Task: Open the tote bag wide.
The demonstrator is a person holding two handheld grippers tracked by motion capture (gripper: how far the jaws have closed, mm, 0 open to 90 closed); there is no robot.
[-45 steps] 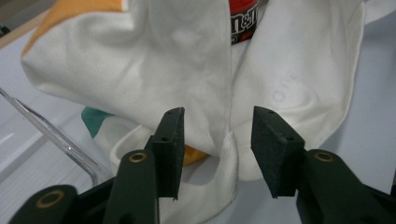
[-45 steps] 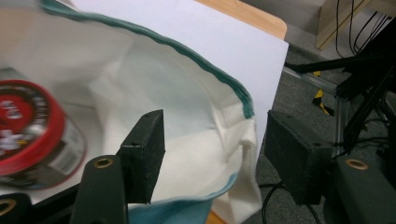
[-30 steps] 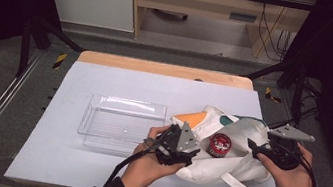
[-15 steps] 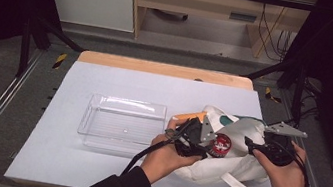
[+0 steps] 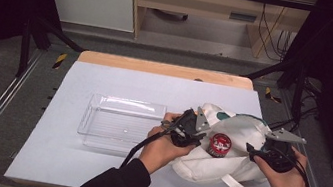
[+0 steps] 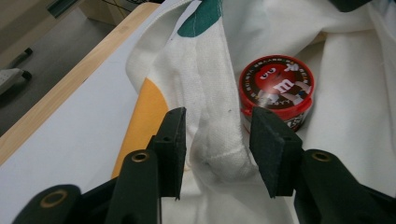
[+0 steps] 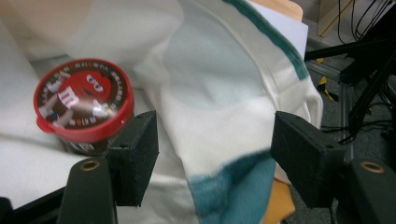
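the red-lidded candy tub [image 5: 220, 145] sits in the mouth of the white cloth bag [image 5: 241, 136] at the table's [image 5: 63, 158] 4 o'clock corner, so getting it out is unfinished. the left tool [image 6: 216, 135] straddles a bag fold with jaws apart, not yet pinching, the tub at its 1 o'clock. the right tool [image 7: 215, 140] is spread wide over the bag rim, and the clear tray [image 5: 97, 135] at 9 o'clock of the bag holds nothing.

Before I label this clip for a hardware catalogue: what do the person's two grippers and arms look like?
Both grippers are black. The left gripper has two blocky, flat-faced jaws with brass-coloured pivot rivets, and a black cable trails from it. The right gripper has the same square black jaws and rivets, plus a grey three-cornered plate on top. The left arm wears a black sleeve.
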